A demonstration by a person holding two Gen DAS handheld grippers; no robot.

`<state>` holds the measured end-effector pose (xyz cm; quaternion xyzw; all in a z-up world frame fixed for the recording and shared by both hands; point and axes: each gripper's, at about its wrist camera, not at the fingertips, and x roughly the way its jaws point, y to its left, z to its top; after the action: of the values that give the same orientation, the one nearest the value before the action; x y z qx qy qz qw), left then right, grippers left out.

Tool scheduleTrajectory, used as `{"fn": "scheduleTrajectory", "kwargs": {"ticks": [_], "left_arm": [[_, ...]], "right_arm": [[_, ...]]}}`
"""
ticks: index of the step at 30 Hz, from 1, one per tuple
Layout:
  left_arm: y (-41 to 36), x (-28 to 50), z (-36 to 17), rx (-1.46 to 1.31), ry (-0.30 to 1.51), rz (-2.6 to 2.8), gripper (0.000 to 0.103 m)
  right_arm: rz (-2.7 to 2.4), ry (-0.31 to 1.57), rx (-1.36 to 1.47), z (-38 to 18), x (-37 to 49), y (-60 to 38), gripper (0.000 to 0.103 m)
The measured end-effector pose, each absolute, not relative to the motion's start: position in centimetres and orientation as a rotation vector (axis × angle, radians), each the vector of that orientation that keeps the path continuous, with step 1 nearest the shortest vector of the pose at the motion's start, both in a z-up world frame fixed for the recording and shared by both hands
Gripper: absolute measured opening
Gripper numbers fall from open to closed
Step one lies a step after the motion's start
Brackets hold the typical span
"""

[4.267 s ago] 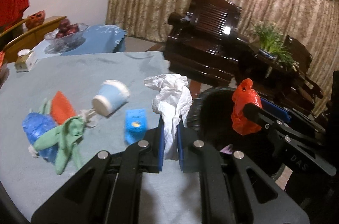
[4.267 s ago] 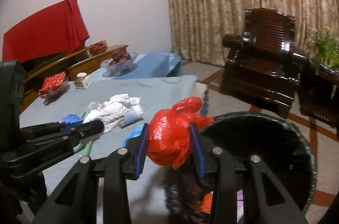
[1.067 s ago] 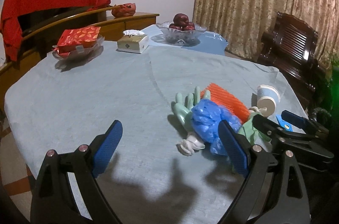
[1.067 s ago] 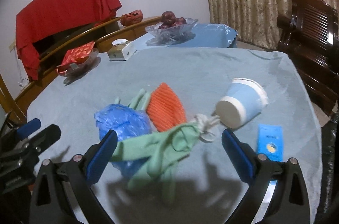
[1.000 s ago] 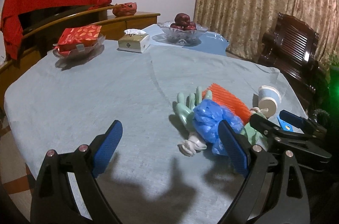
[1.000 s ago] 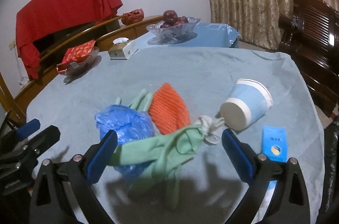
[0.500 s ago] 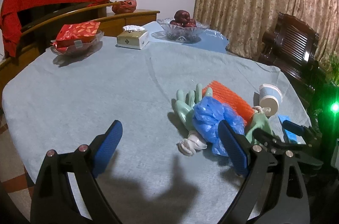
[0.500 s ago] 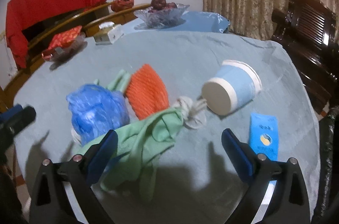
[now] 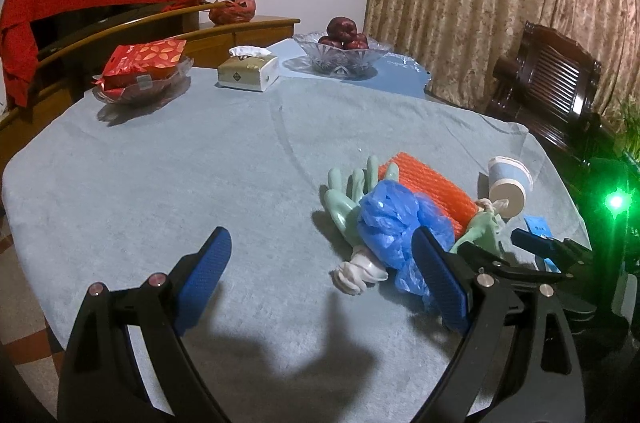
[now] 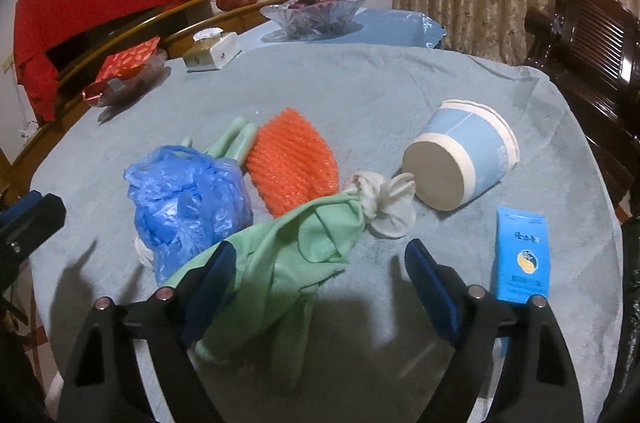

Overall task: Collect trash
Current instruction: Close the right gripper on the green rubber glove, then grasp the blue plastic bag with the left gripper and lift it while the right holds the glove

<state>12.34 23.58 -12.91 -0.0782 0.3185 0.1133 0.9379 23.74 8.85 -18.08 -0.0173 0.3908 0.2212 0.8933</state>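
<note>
Now both grippers, left [image 9: 320, 271] and right [image 10: 316, 273], hang released, their earlier trash gone. Next looks the green glove [image 10: 280, 263], at six o'clock.

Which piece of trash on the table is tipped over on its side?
The blue paper cup. It lies on its side, white bottom facing the right gripper. The little blue box lies flat, and the blue plastic bag is just crumpled.
</note>
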Motion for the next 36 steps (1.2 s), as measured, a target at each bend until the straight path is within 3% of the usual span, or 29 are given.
{"fn": "scheduleTrajectory", "kwargs": {"ticks": [1,2,9,18,23,26,30,36], "left_arm": [[23.6,12.3,-12.9,-0.163,0.651,0.231,0.089],[23.6,12.3,-12.9,-0.164,0.651,0.231,0.089],[23.5,12.7,-13.0,-0.165,0.658,0.221,0.089],[21.7,13.2,-13.3,-0.158,0.663,0.189,0.089],[21.2,13.3,-13.5,-0.154,0.670,0.179,0.089],[20.9,13.4,-13.6,-0.152,0.672,0.175,0.089],[20.5,13.8,-13.8,-0.155,0.675,0.159,0.088],[19.2,15.4,-14.9,-0.154,0.705,0.110,0.069]], "right_arm": [[0.487,0.827,-0.036,-18.4,23.9,9.1,0.070],[0.513,0.840,-0.033,-18.6,24.0,9.2,0.053],[0.565,0.839,-0.032,-18.2,23.6,7.6,0.034],[0.520,0.848,-0.045,-17.8,22.9,4.3,0.033],[0.508,0.849,-0.025,-18.0,23.3,4.3,0.047],[0.503,0.865,-0.031,-18.5,23.8,4.5,0.049],[0.499,0.871,-0.080,-19.1,23.5,4.8,0.035],[0.494,0.865,-0.076,-18.8,23.4,3.6,0.028]]}}
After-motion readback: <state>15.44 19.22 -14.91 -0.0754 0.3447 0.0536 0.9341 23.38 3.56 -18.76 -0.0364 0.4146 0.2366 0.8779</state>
